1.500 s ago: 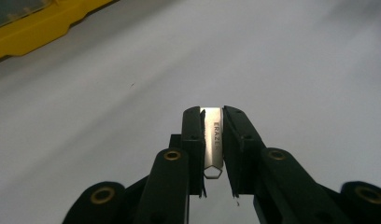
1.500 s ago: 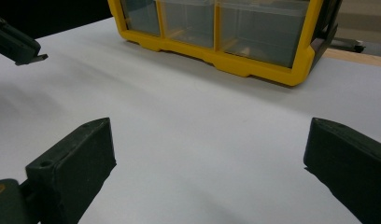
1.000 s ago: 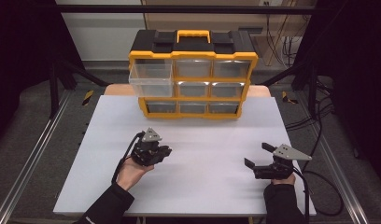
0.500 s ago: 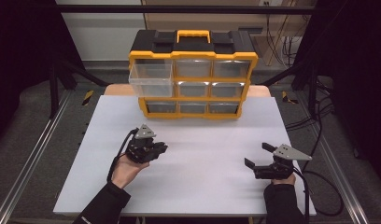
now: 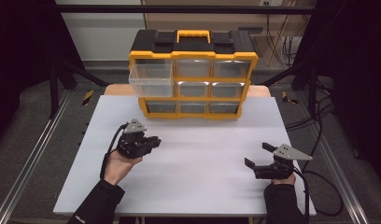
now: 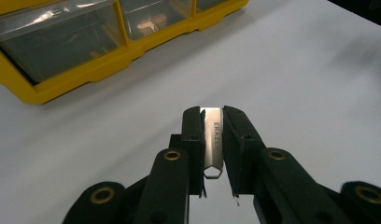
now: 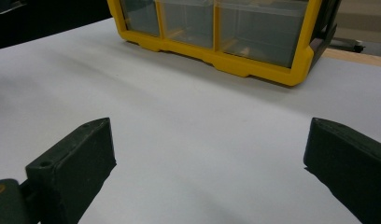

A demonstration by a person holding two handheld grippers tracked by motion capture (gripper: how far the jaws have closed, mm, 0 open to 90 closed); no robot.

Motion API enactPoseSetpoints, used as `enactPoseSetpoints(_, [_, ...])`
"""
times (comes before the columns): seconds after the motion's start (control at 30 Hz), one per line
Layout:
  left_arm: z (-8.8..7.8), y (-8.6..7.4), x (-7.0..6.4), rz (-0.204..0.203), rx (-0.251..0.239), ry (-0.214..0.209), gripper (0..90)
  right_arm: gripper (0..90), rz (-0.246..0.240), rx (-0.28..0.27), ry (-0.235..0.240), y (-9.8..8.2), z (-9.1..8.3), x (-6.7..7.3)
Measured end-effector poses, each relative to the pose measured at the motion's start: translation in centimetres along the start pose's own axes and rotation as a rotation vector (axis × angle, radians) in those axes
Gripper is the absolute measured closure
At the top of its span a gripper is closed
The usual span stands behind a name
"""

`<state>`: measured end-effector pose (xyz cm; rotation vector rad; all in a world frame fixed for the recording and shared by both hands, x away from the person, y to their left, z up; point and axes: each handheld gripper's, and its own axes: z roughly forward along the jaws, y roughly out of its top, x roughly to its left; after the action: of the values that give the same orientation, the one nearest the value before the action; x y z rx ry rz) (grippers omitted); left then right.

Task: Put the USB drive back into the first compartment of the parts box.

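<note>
While clamped in left gripper (image 6: 212, 140), flat shiny metal blade (image 6: 213, 140).

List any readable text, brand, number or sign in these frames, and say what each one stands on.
"ERAZER": stamped lengthwise on the small flat metal piece clamped in the left gripper; the first letter is partly hidden, so the reading is uncertain.
Small white mark on the person's left sleeve cuff, high view: too small to read.
Yellow drawer organizer: no legible label.

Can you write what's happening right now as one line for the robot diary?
left claw: shut on metal blade | right claw: open, nothing in it | organizer: top-left drawer pulled out | table: white
</note>
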<state>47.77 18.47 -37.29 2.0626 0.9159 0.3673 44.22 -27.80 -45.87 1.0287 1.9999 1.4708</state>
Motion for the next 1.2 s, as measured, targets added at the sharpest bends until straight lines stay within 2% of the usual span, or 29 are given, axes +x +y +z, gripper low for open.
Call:
enactPoseSetpoints(0.63, [-1.5, 1.4, 0.6, 0.005, -0.03, 0.008, 77.9, 2.2, 0.001, 0.001, -0.001, 0.0, 0.0, 0.0])
enactPoseSetpoints(1.2, [-2.7, 3.0, 0.7, 0.03, -0.044, 0.012, 77.9, 2.2, 0.003, 0.0, 0.0, 0.0, 0.0, 0.0])
